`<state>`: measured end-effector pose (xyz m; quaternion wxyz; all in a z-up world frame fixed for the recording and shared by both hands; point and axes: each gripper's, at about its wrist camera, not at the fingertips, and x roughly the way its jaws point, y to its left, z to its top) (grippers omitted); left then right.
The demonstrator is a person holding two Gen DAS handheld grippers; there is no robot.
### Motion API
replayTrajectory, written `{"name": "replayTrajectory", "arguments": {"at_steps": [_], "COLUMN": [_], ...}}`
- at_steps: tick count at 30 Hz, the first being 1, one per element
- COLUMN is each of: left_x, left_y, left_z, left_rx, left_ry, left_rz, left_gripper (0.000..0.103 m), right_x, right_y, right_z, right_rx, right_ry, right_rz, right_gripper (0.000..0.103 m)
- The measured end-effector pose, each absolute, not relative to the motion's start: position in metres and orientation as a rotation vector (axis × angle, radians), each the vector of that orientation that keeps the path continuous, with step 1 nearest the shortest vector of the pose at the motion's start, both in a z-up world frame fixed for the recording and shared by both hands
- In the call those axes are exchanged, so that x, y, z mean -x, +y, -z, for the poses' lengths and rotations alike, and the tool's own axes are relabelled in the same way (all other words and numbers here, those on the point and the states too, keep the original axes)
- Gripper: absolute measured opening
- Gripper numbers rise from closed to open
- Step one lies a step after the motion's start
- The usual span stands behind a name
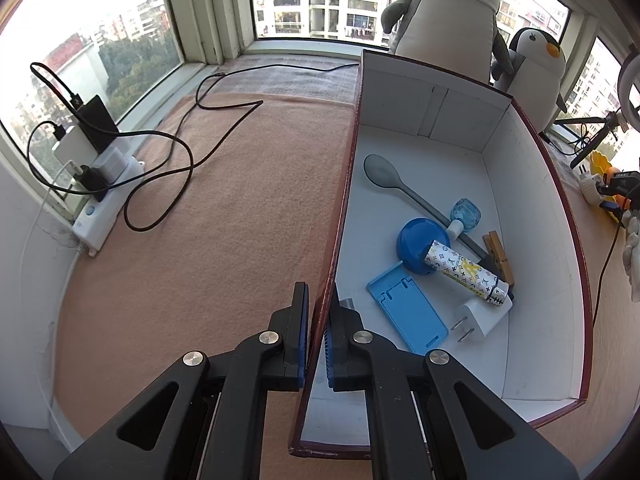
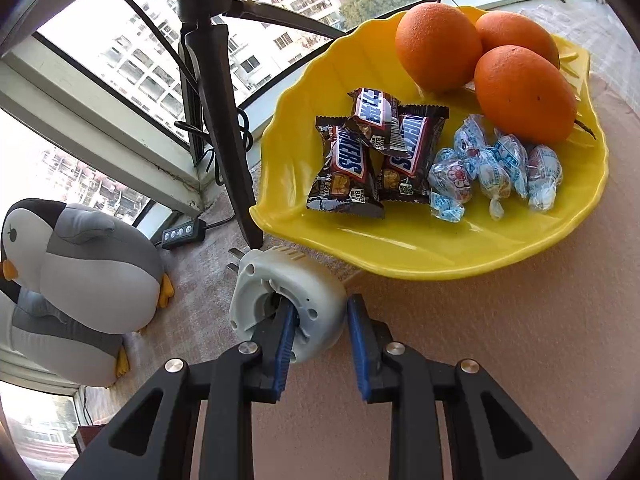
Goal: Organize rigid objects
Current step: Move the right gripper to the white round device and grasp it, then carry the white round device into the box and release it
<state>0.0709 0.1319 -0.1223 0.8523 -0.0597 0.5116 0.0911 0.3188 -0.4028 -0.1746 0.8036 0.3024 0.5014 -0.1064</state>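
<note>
My left gripper [image 1: 320, 300] is shut on the left wall of a white-lined, dark red box [image 1: 440, 100], one finger outside and one inside. In the box lie a grey spoon [image 1: 384, 176], a blue round lid [image 1: 416, 236], a patterned tube [image 1: 464, 272], a blue phone stand [image 1: 408, 316], a white charger [image 1: 480, 316] and a wooden clothespin [image 1: 498, 252]. My right gripper [image 2: 322, 308] grips the rim of a white round plug-in device [image 2: 312, 288] on the peach cloth. Its left finger sits in the centre hole and the right pad [image 2: 356, 320] presses on the outer side.
A yellow leaf-shaped dish [image 2: 400, 248] just behind the device holds three oranges, chocolate bars and wrapped candies. A black tripod leg [image 2: 224, 120] stands at its left. Penguin plush toys [image 2: 92, 276] lie by the window. A power strip [image 1: 100, 208] with cables sits far left of the box.
</note>
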Motion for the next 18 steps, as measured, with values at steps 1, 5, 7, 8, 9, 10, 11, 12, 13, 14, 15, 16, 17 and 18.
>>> {"name": "replayTrajectory", "arguments": {"at_steps": [1, 5, 7, 8, 9, 10, 11, 12, 13, 14, 15, 16, 17, 18], "left_x": [-0.072, -0.072, -0.073, -0.073, -0.073, -0.073, -0.073, -0.073, -0.073, -0.073, -0.073, -0.073, -0.073, -0.073], "left_y": [0.132, 0.13, 0.13, 0.13, 0.13, 0.13, 0.13, 0.13, 0.131, 0.131, 0.131, 0.131, 0.131, 0.131], "left_z": [0.123, 0.124, 0.125, 0.125, 0.126, 0.126, 0.126, 0.126, 0.127, 0.127, 0.129, 0.13, 0.13, 0.13], "left_rx": [0.124, 0.116, 0.11, 0.111, 0.111, 0.112, 0.114, 0.116, 0.119, 0.122, 0.123, 0.123, 0.123, 0.121], "left_ry": [1.08, 1.085, 1.087, 1.088, 1.089, 1.089, 1.089, 1.089, 1.09, 1.091, 1.094, 1.097, 1.097, 1.096], "left_rz": [-0.186, -0.183, -0.183, -0.184, -0.184, -0.184, -0.184, -0.184, -0.184, -0.184, -0.184, -0.185, -0.185, -0.185], "left_gripper": [0.006, 0.009, 0.009, 0.009, 0.009, 0.009, 0.009, 0.009, 0.009, 0.009, 0.009, 0.009, 0.009, 0.009], "right_x": [-0.316, -0.304, -0.298, -0.295, -0.292, -0.29, -0.287, -0.283, -0.278, -0.274, -0.27, -0.265, -0.26, -0.254], "right_y": [-0.402, -0.399, -0.397, -0.396, -0.395, -0.392, -0.391, -0.389, -0.388, -0.386, -0.383, -0.38, -0.376, -0.37], "right_z": [0.174, 0.17, 0.169, 0.168, 0.167, 0.166, 0.165, 0.163, 0.161, 0.158, 0.155, 0.151, 0.147, 0.142], "right_rx": [-0.642, -0.625, -0.625, -0.622, -0.619, -0.619, -0.62, -0.622, -0.621, -0.617, -0.611, -0.604, -0.595, -0.584], "right_ry": [1.072, 1.067, 1.067, 1.067, 1.067, 1.067, 1.066, 1.064, 1.061, 1.059, 1.058, 1.056, 1.055, 1.053], "right_rz": [0.225, 0.209, 0.197, 0.19, 0.183, 0.174, 0.164, 0.156, 0.147, 0.137, 0.124, 0.106, 0.086, 0.061], "right_gripper": [0.023, 0.023, 0.023, 0.023, 0.023, 0.023, 0.023, 0.023, 0.023, 0.023, 0.023, 0.023, 0.023, 0.023]}}
